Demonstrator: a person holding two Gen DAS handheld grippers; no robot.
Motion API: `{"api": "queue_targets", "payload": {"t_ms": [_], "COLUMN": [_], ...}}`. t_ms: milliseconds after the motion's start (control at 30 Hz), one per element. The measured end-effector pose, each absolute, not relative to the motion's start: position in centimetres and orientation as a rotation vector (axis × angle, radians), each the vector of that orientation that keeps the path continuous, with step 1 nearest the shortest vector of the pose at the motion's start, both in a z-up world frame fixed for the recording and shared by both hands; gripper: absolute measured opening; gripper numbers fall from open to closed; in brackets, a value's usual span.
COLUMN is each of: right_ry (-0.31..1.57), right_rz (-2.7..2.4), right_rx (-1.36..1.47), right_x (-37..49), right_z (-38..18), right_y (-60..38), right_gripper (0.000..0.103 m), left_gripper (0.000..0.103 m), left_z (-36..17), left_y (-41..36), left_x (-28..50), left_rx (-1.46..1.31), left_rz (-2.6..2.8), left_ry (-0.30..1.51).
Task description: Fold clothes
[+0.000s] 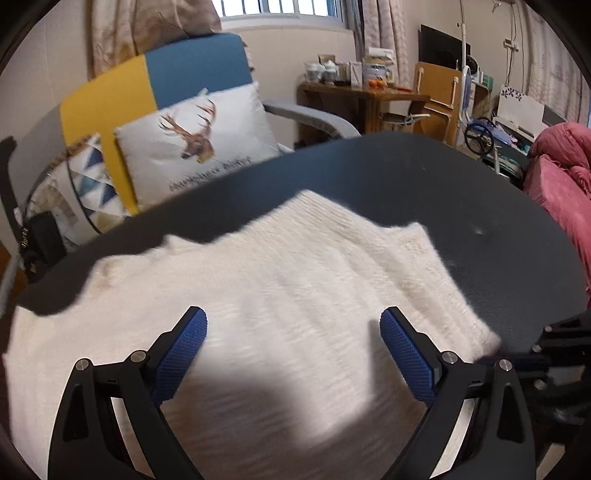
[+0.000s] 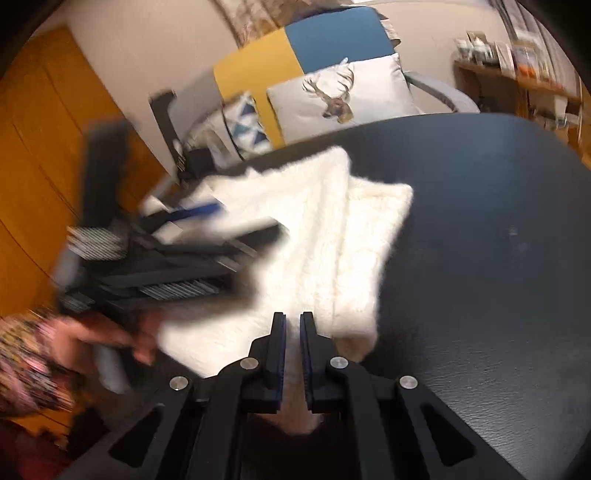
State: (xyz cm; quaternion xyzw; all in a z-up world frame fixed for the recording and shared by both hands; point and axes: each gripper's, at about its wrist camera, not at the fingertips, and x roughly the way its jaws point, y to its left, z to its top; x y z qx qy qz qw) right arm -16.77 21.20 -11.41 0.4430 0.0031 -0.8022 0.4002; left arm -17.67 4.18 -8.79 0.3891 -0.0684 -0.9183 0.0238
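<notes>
The right gripper pinches a fold of white sweater on the dark table, while the left gripper gapes wide above it.

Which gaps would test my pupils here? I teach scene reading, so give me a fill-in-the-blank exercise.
The sweater on the dark table is ____ in colour.
The left gripper has its jaws ____.
The cushion on the chair shows a ____.
Missing words: white; open; deer

place: home living room | signs: cushioned armchair, curtained window, cluttered side table
</notes>
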Motion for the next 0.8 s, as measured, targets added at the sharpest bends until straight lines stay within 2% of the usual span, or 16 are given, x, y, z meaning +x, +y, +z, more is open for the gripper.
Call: {"api": "queue_targets", "payload": {"t_ms": [133, 267, 367, 467, 600, 800], "right_ry": [0.058, -0.055, -0.007, 0.082, 0.256, 0.196], "right_rz": [-2.103, -2.091, -2.126, -2.106, -2.093, -2.151], "right_rx": [1.134, 1.178, 1.062, 1.011, 1.042, 1.115], "right_x": [-16.8, -17.6, -17.3, -17.9, -19.3, -21.4], "right_z": [-12.0, -11.7, -9.2, -7.9, -9.5, -10.7], "right_y": [21.8, 22.7, 21.4, 17.9, 13.0, 13.8], "right_gripper": [0.004, 0.004, 0.010, 0.010, 0.010, 0.009], "left_gripper": [0.097, 0.097, 0.097, 0.097, 0.097, 0.097], "left_z": [-9.2, -10.3, -10.4, -10.6, -10.6, -9.4], "left_y": [-0.8, -6.0, -7.7, -7.5, -7.2, -8.2], "left_x": [-15.3, -12.5, -10.4, -10.0, -9.5, -4.2], "left_rx": [1.153, 1.168, 1.094, 1.102, 1.121, 1.085], "left_rz": [-2.705, -2.654, -2.654, -2.645, -2.659, -2.713], "left_ry": [-0.278, -0.016, 0.146, 0.116, 0.070, 0.131]}}
